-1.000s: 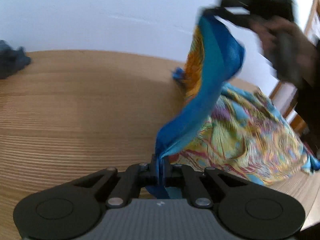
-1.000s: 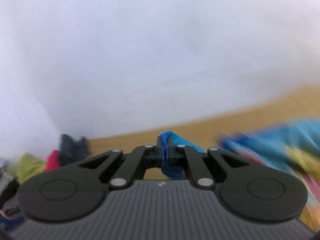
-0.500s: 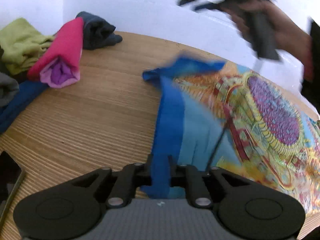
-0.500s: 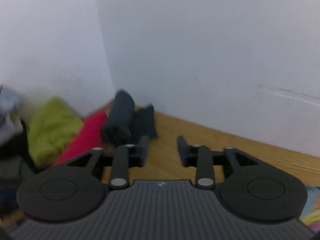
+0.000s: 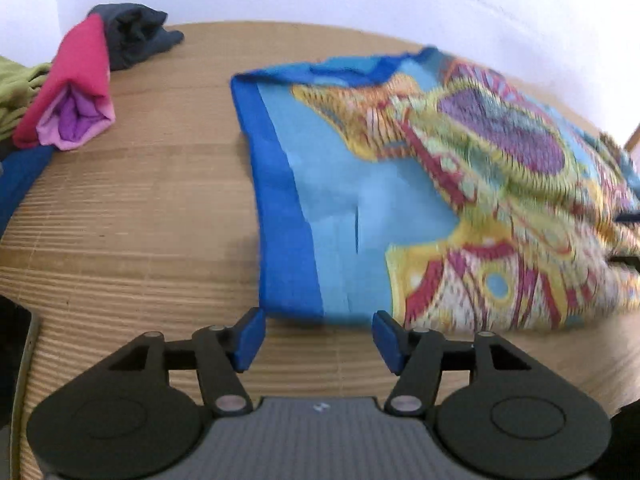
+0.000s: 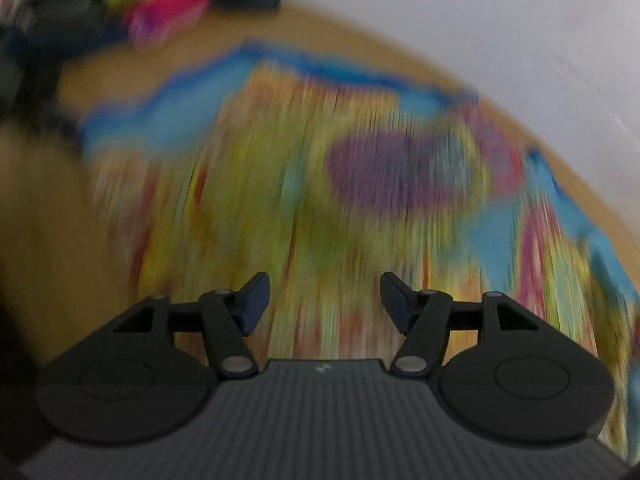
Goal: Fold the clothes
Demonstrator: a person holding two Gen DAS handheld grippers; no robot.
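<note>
Scarf (image 5: 360, 184) lying spread out on the wooden counter (image 5: 132, 216), blue border along its left edge, bright paisley print across the rest. Looks like an early stage of the job: laid flat, mostly smooth, only the far corner turned over on itself, no real fold made yet. So pretty much all the folding left, judging from how it sits.

Left gripper (image 5: 319, 338) released and widening, nothing between the blue pads, hanging just short of the near blue corner, not touching it. Right gripper (image 6: 324, 304) also let go and spreading wider, empty, hovering over the middle of the print; badly blurred view there, so can't tell how close to the cloth.

Around it: rolled pink garment (image 5: 74, 92) with purple inside, dark grey bundle (image 5: 132, 38) behind it, something lime green (image 5: 18, 96) at the left edge, all well apart from the scarf over in the far left corner. Dark flat thing (image 5: 14, 344) at the near left edge, can't tell what. Nothing actually blocking the cloth, plenty of bare wood on its left for working.
</note>
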